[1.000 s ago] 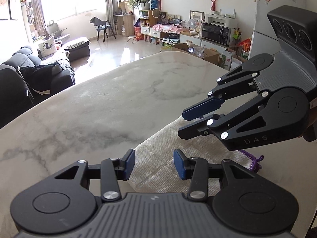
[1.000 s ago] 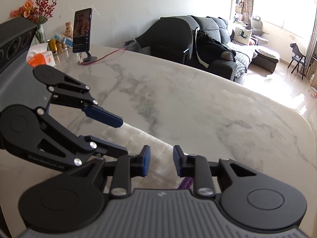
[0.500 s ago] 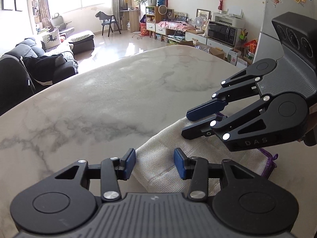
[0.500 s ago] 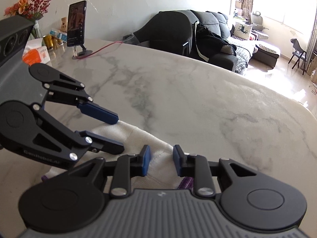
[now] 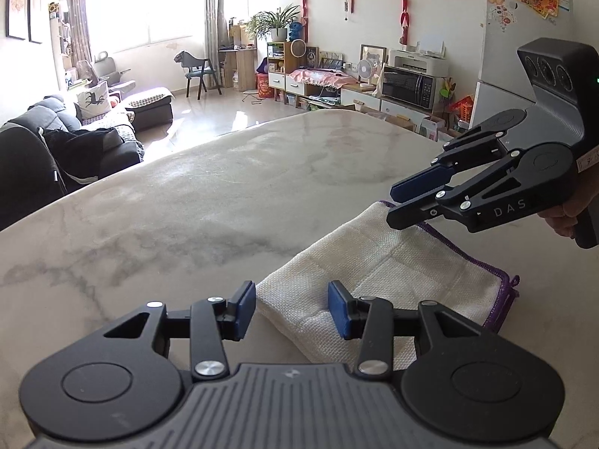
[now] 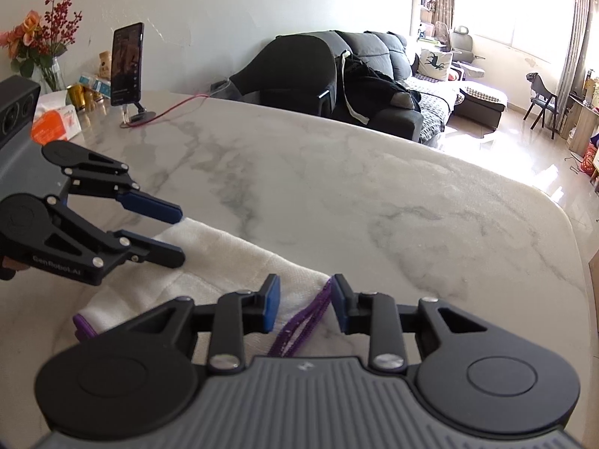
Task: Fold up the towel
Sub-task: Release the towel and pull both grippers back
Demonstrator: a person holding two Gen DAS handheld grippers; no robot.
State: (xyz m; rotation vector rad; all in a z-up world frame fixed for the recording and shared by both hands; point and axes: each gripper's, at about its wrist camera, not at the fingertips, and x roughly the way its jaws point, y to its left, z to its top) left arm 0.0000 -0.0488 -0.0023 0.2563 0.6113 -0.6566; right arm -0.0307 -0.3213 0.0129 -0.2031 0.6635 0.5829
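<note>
A cream towel (image 5: 382,273) with purple edging lies folded flat on the marble table (image 5: 209,202); it also shows in the right wrist view (image 6: 221,262). My left gripper (image 5: 292,310) is open and empty, just above the towel's near corner. My right gripper (image 6: 305,307) is open and empty, with the purple-edged corner (image 6: 303,321) lying between its fingers. In the left wrist view the right gripper (image 5: 393,205) hovers over the towel's far corner. In the right wrist view the left gripper (image 6: 179,235) hovers over the opposite end.
A phone on a stand (image 6: 127,71) with a red cable, a tissue box (image 6: 56,123), cans and a flower vase (image 6: 33,48) stand at the table's far left. A sofa (image 6: 374,75) lies beyond the table edge.
Both grippers have drawn apart along the towel, each toward its own end. More of the folded towel now shows between them. Both stay open.
</note>
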